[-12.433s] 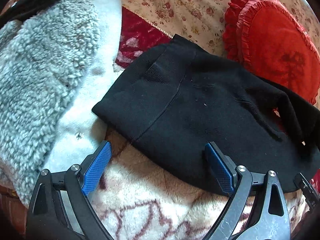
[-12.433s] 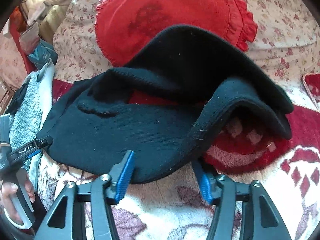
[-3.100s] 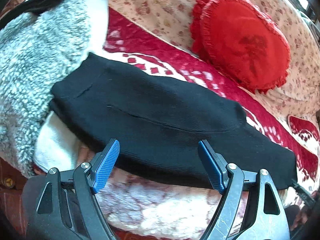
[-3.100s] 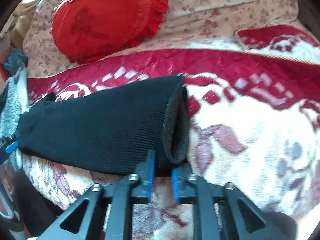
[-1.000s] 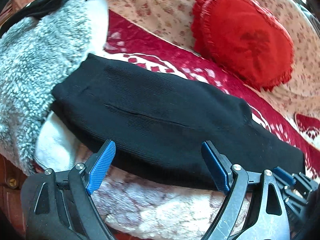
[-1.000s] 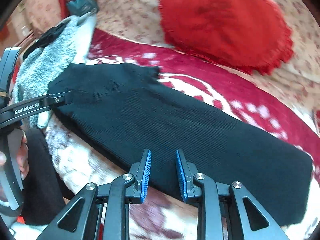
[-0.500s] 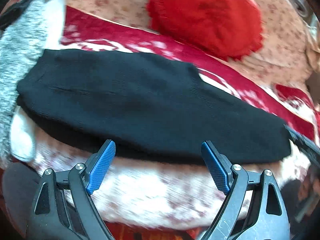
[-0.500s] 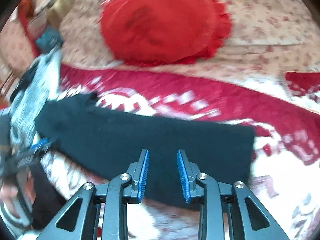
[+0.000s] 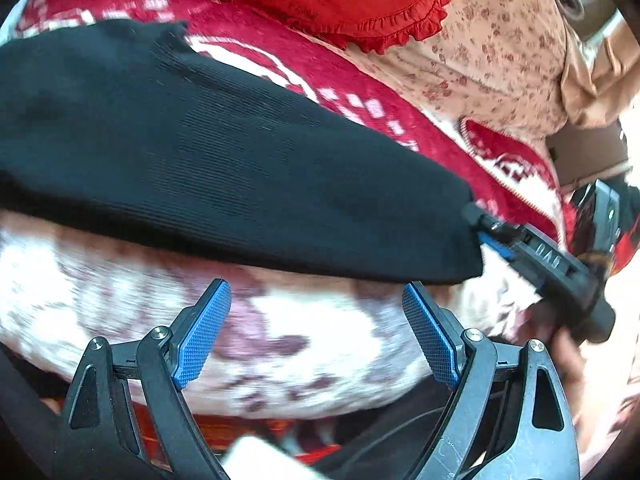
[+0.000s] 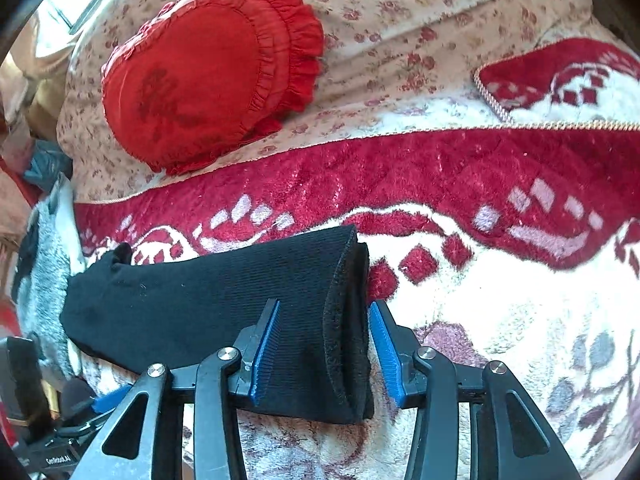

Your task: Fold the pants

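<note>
The right gripper straddles the cuff end of the pants, its ridged blue pads parting, the cloth between them but not pressed. The left gripper hangs released over bare blanket, nothing between its blue pads. The pants, black ribbed knit, lie folded lengthwise in a long tapering band across the plush red-and-cream blanket. A second ago the right gripper's jaws stood narrow over the middle of the band; now they are at its end. Beyond lies a round red frilled cushion on floral fabric. Only the right view shows the doubled cuff opening and grey fleece at the far end; only the left view shows the right gripper from outside.
</note>
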Available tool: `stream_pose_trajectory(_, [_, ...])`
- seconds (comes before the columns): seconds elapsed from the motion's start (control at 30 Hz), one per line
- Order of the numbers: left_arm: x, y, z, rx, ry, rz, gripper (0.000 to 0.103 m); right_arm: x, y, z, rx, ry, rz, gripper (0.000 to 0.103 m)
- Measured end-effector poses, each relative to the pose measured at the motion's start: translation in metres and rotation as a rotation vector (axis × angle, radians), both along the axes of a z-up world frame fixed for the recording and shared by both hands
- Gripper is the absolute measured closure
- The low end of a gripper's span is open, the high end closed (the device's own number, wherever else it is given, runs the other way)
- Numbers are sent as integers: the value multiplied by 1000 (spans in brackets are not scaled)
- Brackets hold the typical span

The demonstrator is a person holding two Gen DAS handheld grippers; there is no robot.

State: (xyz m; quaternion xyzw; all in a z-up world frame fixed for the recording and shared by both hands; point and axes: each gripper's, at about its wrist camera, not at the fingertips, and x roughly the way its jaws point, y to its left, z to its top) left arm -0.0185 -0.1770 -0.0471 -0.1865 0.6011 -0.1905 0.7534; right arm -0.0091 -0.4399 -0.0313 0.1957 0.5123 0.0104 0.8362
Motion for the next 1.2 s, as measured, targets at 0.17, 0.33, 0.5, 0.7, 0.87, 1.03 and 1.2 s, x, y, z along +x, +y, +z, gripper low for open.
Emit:
stream_pose_trajectory(0.17, [1, -24, -13, -117, 159, 45, 15, -1, -6, -3, 55, -12, -9, 59])
stream_pose_trajectory(0.33, [5, -39, -17, -120, 195, 95, 15, -1, -8, -8, 92, -18, 2, 58])
stream_pose_trajectory(0.5, [9, -34, -20, -146, 224, 187, 15, -4, -11, -13, 128, -23, -2, 58])
stream_pose_trajectory(0.7, [15, -33, -27, -219, 293, 277, 6, -2, -17, -17, 190, -31, -20, 57])
stream_pose_trajectory(0.87, [17, -39, -29, -217, 308, 227, 11, -1, -16, -27, 201, -26, -38, 57])
stream_pose_trajectory(1.03, [27, -41, -39, -223, 327, 132, 91, 5, -8, -35, 194, -50, 10, 75])
stream_pose_trajectory(1.2, [23, -34, -36, -243, 312, 109, 92, 3, -1, -27, 202, -88, 41, 86])
